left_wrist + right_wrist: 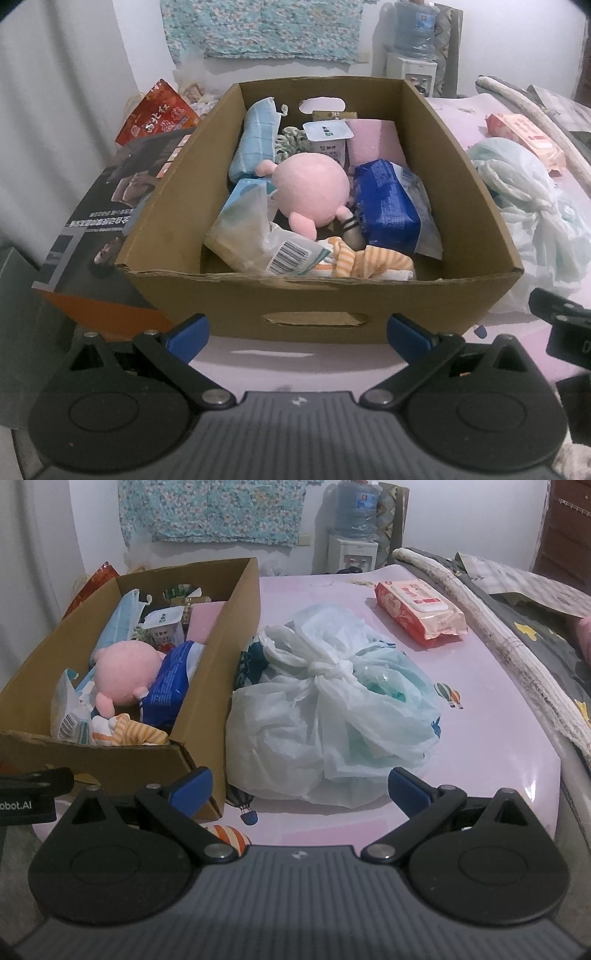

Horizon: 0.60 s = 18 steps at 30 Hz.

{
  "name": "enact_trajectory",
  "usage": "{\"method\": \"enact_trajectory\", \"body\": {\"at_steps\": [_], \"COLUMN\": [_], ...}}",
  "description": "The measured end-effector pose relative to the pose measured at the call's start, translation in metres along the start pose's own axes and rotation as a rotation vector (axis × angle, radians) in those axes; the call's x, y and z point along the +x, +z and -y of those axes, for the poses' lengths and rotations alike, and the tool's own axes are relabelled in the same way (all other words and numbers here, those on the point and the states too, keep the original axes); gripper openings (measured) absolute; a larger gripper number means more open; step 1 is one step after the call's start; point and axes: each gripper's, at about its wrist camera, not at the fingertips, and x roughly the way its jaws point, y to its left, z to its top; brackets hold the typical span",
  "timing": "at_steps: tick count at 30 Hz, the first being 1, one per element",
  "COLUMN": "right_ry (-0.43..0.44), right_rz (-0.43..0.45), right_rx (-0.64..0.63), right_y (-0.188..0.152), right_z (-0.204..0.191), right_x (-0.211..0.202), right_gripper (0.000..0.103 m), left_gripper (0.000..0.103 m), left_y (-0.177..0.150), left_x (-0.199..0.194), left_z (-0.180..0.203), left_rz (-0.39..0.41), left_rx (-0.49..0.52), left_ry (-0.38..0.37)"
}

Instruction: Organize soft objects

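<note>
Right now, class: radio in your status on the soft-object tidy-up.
Left gripper and right gripper open, empty. Knotted plastic bag and wet-wipes pack outside cardboard box. Nothing blocking bag.

1. Both views are dim and flat, with a cool bluish cast and soft indoor light that seems to come from above.
2. A glossy highlight sits on the pink table (532, 786) at its right front edge, and a pale reflection lies just before the cardboard box (317, 295).
3. Shadows are soft; the box's inner front corner is dark.
4. Fisheye bending curves the walls, and black vignetting fills the top corners.
5. Far detail, such as the water bottle (356, 506), looks smeared, and noise grains the wall.
</note>
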Motion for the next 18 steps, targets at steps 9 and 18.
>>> {"method": "enact_trajectory", "body": {"at_steps": [9,18], "right_ry": [0.008,0.012], "right_rz": [-0.011,-0.016], "right_rx": [-0.013,-0.022], "right_y": [-0.0003,0.0012], "right_z": [-0.0044,-0.0061], "right_x": [0.0021,0.0037], "right_gripper": [0.102,0.102], "left_gripper": [0.103,0.103], "left_y": [0.0011,0.0035], "left_x": [0.0032,0.0028], "left_z": [-0.0038,-0.0033], "left_rz": [-0.016,-0.010], "left_rx": [-0.003,0.006], "left_ry": [0.013,0.018]}}
